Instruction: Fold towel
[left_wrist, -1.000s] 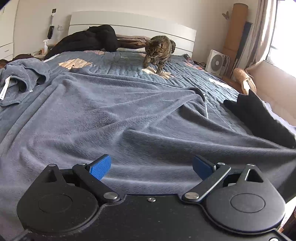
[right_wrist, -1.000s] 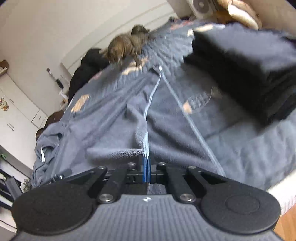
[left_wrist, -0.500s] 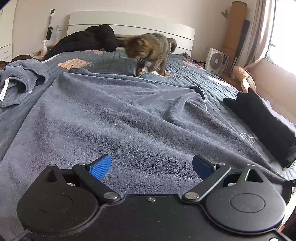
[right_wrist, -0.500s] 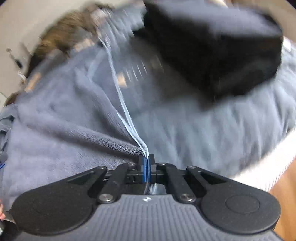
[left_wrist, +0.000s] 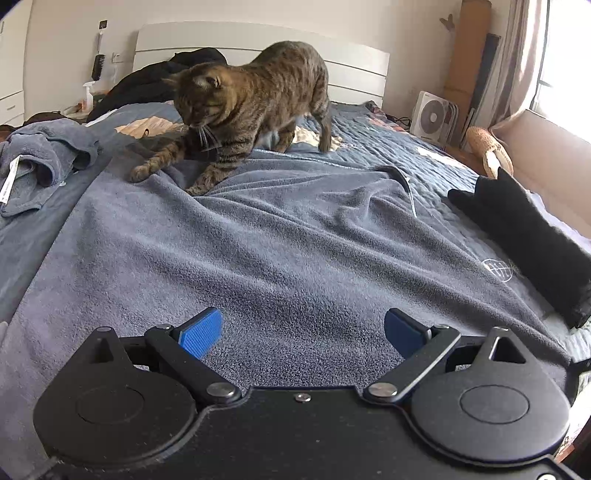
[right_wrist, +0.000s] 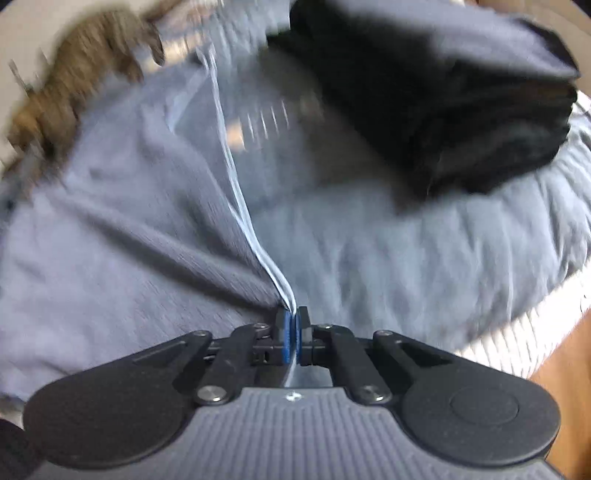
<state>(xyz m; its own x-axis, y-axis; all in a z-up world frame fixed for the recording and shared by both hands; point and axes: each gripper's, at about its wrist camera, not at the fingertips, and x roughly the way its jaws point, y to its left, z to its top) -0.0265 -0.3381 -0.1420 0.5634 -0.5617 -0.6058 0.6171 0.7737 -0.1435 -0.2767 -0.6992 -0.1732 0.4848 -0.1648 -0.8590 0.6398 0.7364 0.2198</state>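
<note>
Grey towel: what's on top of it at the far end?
A tabby cat stands with its front paws on the grey towel. Whatever lies beneath the towel there is covered.

The left gripper (left_wrist: 303, 332) has a matte black body with two round housings, black link arms on silver pivot screws, and ribbed blue pads (left_wrist: 201, 332). The right gripper (right_wrist: 293, 328) is built alike: black housings, silver screws, blue pads, plus a ribbed grey centre plate with a small screw.
</note>
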